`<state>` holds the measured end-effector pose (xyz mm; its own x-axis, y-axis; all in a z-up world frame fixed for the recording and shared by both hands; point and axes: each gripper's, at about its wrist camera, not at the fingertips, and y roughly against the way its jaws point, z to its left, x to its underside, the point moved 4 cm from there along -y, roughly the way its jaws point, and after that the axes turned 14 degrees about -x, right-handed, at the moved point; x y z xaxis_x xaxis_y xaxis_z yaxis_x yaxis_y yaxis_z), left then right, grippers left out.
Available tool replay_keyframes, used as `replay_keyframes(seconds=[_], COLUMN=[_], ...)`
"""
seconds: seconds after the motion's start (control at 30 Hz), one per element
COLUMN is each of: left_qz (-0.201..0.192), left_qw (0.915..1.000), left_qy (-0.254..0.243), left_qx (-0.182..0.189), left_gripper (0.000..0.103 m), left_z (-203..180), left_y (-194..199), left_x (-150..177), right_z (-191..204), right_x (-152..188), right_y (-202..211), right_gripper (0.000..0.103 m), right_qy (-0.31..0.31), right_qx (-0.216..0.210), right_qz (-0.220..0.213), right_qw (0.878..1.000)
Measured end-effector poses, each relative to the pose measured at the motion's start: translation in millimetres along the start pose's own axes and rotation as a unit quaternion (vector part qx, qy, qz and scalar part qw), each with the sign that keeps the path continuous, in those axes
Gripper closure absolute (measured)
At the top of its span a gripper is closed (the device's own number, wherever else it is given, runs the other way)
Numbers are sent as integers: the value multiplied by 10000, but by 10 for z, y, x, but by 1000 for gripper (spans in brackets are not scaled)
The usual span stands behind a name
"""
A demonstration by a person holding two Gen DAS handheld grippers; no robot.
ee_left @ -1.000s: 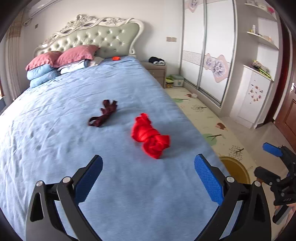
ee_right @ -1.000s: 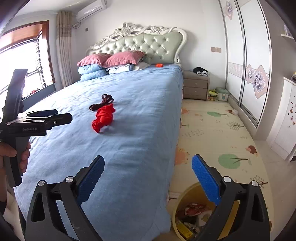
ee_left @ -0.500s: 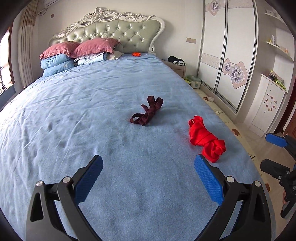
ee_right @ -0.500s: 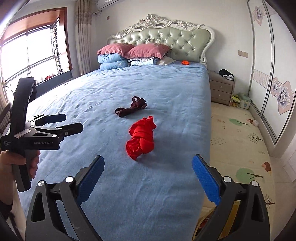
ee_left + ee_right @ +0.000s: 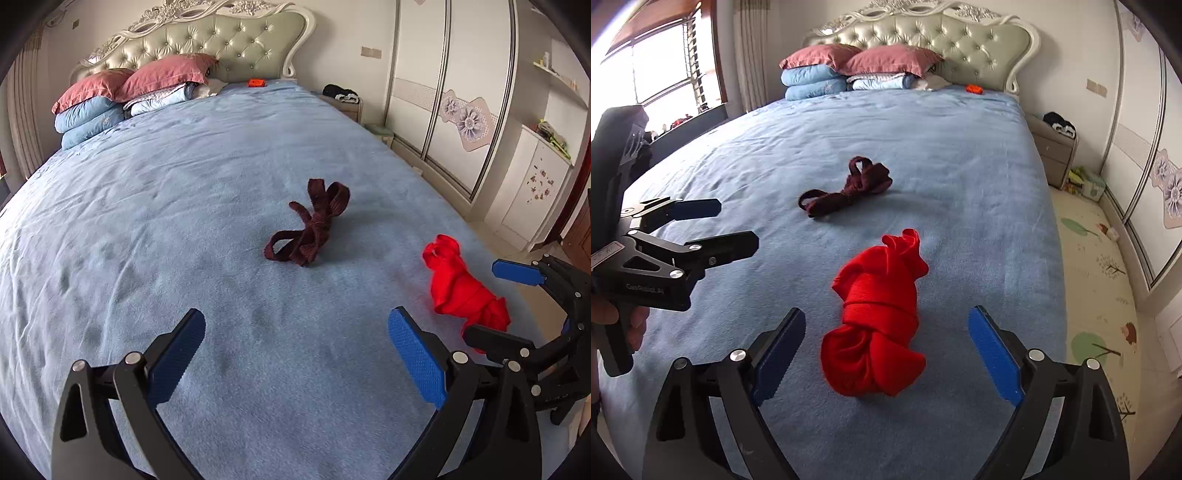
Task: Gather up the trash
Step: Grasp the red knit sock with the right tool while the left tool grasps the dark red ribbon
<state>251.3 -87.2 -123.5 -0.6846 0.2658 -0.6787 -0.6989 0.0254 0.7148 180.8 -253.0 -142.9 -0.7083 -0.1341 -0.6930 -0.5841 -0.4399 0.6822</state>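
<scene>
Left wrist view first: at nine o'clock lies bare blue bedspread [image 5: 147, 229], wrinkled and soft. My left claw [image 5: 295, 354] hangs over it spread wide, gripping nothing. At twelve o'clock from it, well apart, lies the knotted dark maroon cloth strip [image 5: 310, 229]. At two o'clock sits the knotted red cloth bundle [image 5: 461, 291], near the bed's right edge, with my right claw [image 5: 506, 306] beside it.

Right wrist view: my left claw shows at nine o'clock, jaws parted. My right claw [image 5: 886, 354] is spread wide and empty, and the red bundle [image 5: 879, 317] lies between its fingers, apparently untouched. The maroon strip [image 5: 846, 192] lies at twelve o'clock, beyond it.

I judge the risk is in closing now. The bedspread is soft and loose, so fingers pressed low could pinch it along with the bundle and drag it up. The bundle's upper folds look slack; a grip there might let the knot slip free.
</scene>
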Motion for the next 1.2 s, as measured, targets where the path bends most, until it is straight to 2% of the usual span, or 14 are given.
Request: replay_keyframes(seconds=[0.03,0.13,0.2,0.4,0.47,0.63,0.7,0.73,0.8,0.87,0.93,1.03,1.13,1.2], left_qz=[51,126,136,92,159,307,493,614,582,567,568,545,510,415], left_qw=[10000,9998,9999,9998,9998,9993,9984,9976,9978,9979,9980,9983,9980,9983], left_qy=[7,94,61,-127,-53,-187,-290,-325,-301,-306,-262,-121,70,-14], left_qx=[-1,117,84,105,-71,36,-35,-78,-122,69,115,140,372,400], left_gripper=[4,4,4,4,4,6,24,40,42,64,75,81,81,81], left_z=[13,32,17,-88,-85,-220,-277,-300,-317,-352,-361,-332,-270,-274], left_y=[-53,-159,-216,-432,-562,-773,-882,-945,-967,-939,-909,-847,-719,-602], left_x=[-12,-52,-106,-324,-401,-561,-581,-573,-574,-577,-566,-535,-475,-418], right_z=[-48,-136,-105,-72,-72,-89,-108,-113,-118,-131,-128,-130,-118,-102], right_x=[2,26,14,-5,-9,-7,-11,-9,-25,-20,-3,16,37,55], right_y=[-69,-177,-148,116,160,176,172,176,181,197,209,240,297,341], right_gripper=[25,46,67,67,67,67,67,67,67,67,67,67,67,67], right_qy=[-123,-383,-333,-185,-147,-161,-204,-229,-270,-294,-285,-265,-262,-267], right_qx=[-26,-237,-523,-566,-538,-561,-558,-549,-563,-589,-572,-541,-540,-538], right_qz=[127,372,280,-220,-260,-243,-248,-251,-286,-306,-296,-292,-307,-322], right_qw=[9998,9983,9977,9980,9981,9980,9979,9979,9976,9974,9975,9978,9977,9977])
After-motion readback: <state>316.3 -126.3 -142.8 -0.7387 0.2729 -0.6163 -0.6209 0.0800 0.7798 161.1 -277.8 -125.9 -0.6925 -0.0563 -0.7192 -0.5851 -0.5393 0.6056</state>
